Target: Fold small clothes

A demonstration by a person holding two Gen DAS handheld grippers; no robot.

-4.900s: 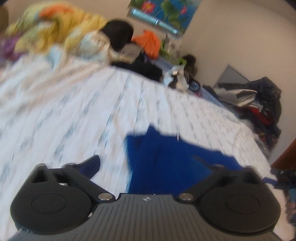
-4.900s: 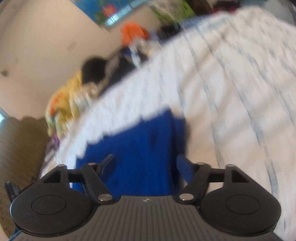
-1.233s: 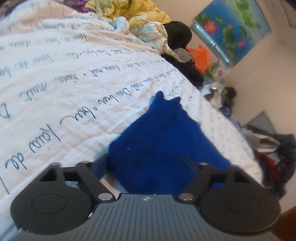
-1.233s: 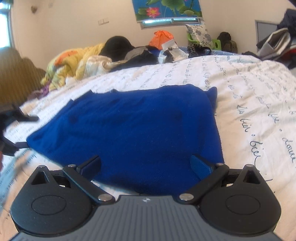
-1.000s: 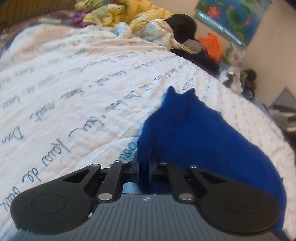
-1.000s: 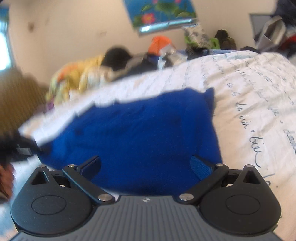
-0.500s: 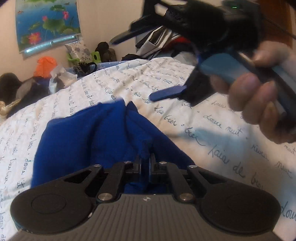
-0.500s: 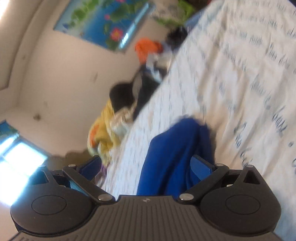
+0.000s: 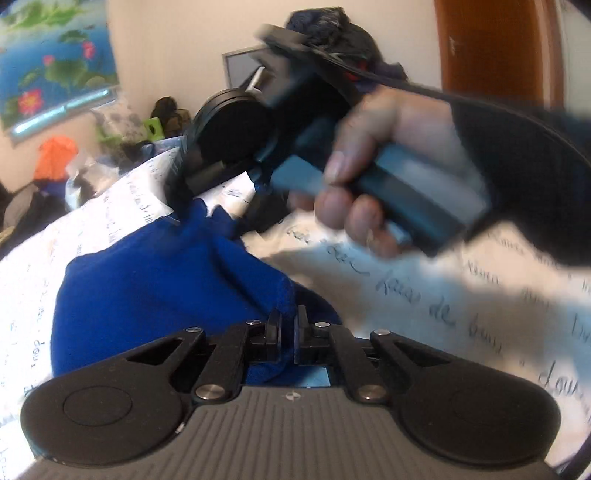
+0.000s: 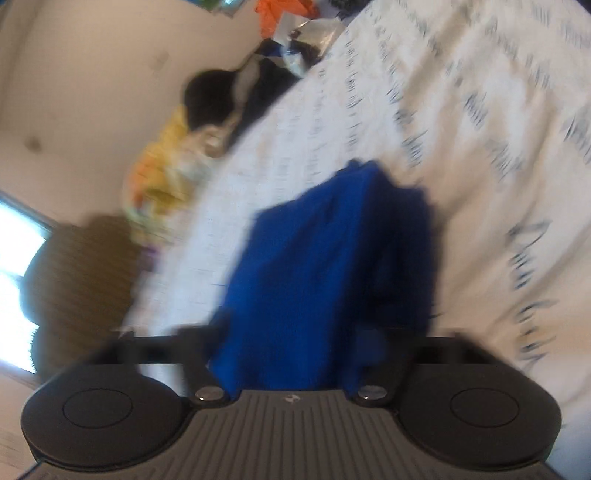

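Observation:
A blue knit garment [image 9: 147, 280] lies partly doubled over on the white bedspread [image 9: 424, 295] with handwriting print. My left gripper [image 9: 288, 328] is shut on a fold at its near edge. A hand [image 9: 369, 177] holds my right gripper [image 9: 181, 218] at the cloth's far corner, very blurred. In the right wrist view the blue garment [image 10: 314, 266] bunches up out of the right gripper [image 10: 295, 343]. Its jaws are closing on the cloth and the pads are hidden under it.
Piled bedding and clothes, yellow [image 10: 166, 162] and black [image 10: 214, 92], lie at the bed's far end with an orange bag [image 9: 55, 155]. A flower poster [image 9: 51, 74] hangs on the wall. A brown door [image 9: 495, 48] and a heap of dark clothes [image 9: 332, 29] stand to the right.
My left gripper closed on the garment's edge and carried it across, doubling the cloth. The right gripper, open before, swung in to the far corner and its jaws came together over the cloth.

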